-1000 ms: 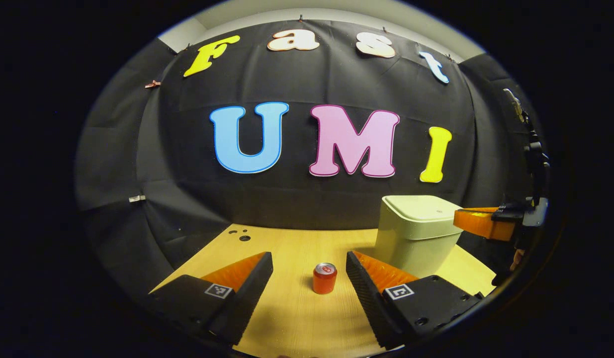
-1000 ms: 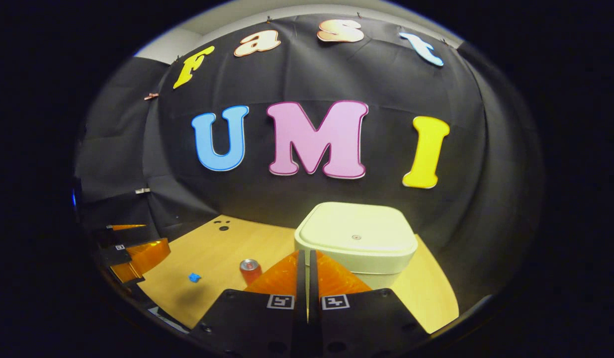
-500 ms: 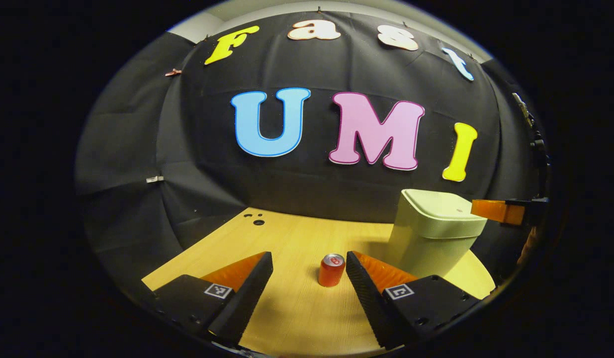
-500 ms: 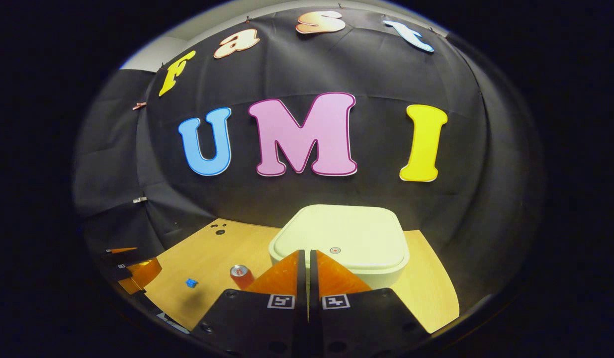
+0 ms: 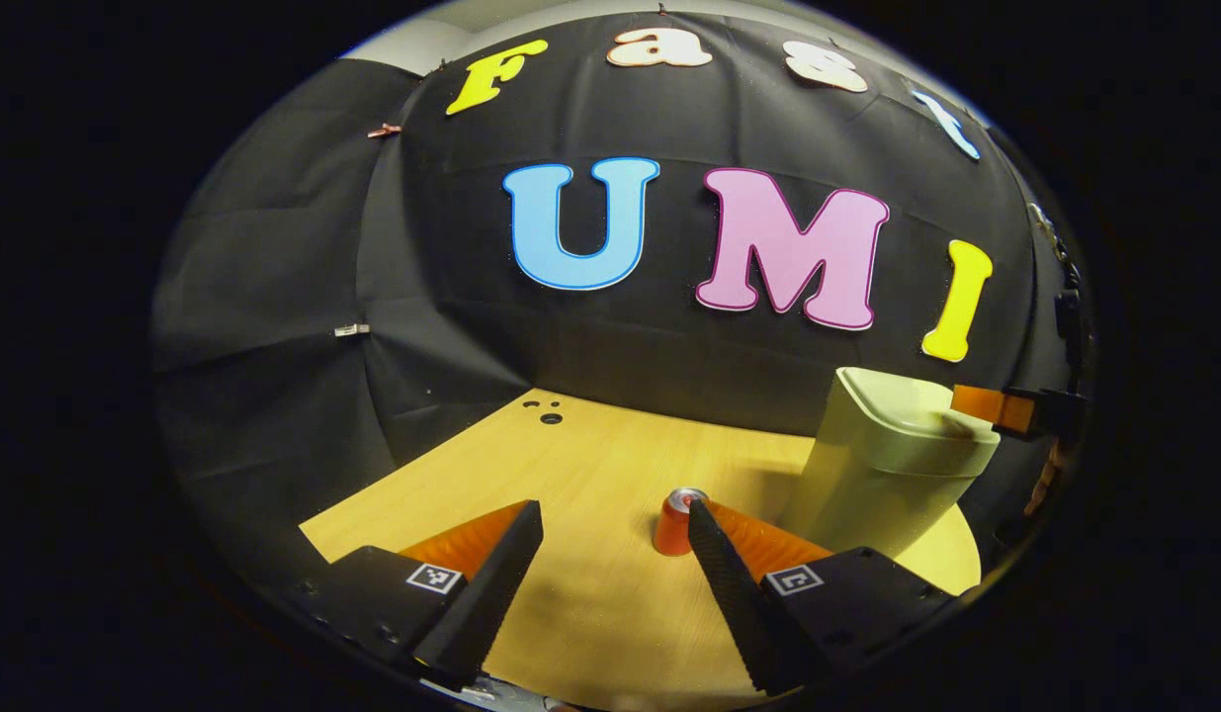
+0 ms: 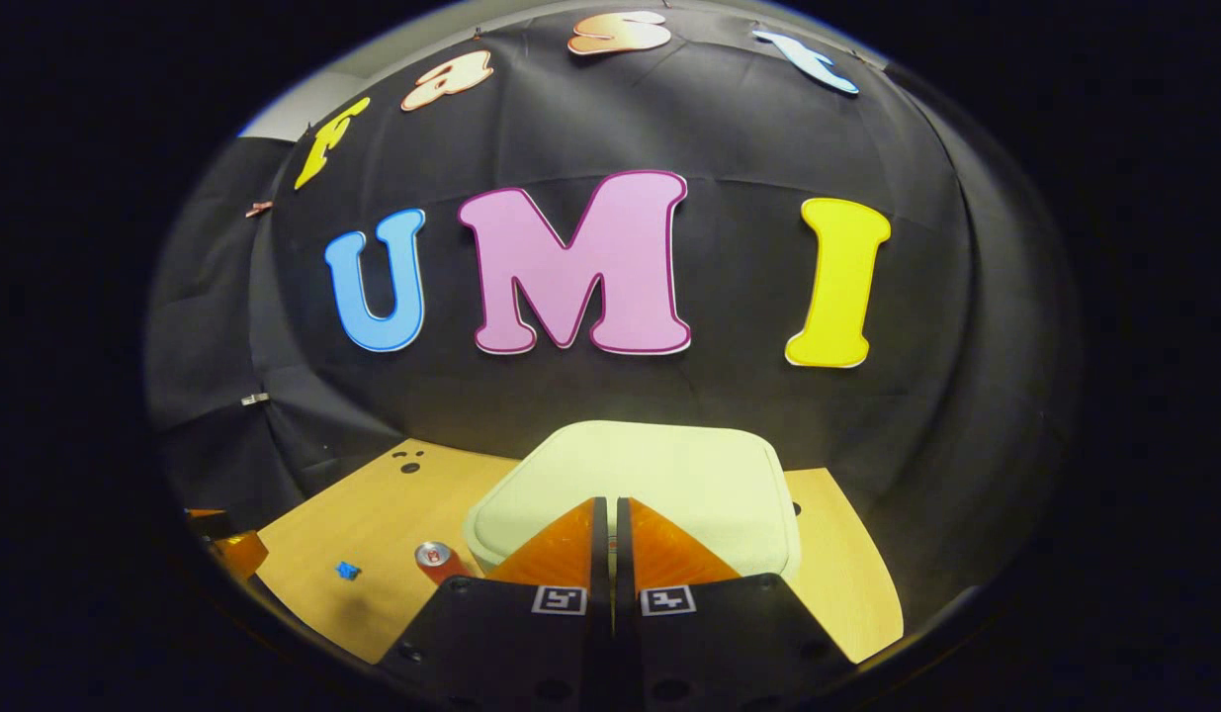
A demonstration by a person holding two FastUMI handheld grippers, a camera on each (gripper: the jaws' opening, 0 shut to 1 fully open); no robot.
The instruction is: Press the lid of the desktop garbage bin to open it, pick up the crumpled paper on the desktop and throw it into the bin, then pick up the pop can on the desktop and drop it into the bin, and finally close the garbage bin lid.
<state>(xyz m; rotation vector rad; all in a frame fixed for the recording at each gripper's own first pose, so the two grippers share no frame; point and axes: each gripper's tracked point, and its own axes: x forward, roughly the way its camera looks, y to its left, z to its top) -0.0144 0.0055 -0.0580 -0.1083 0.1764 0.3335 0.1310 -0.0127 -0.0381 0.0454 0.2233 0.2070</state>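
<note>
The right gripper (image 6: 610,509) had its fingers pressed together over the bin lid (image 6: 659,470), likely to push it open. The left gripper (image 5: 615,514) waited, spread wide, beside the can (image 5: 672,524) on the table (image 5: 590,465).

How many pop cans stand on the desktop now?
1. The pop can stands upright on the desktop, left of the garbage bin. Others may be hidden behind the bin.

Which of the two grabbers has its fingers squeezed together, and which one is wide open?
The right gripper, over the bin lid, has its fingers closed together with nothing between them. The left gripper is spread wide, the can beside one finger.
</note>
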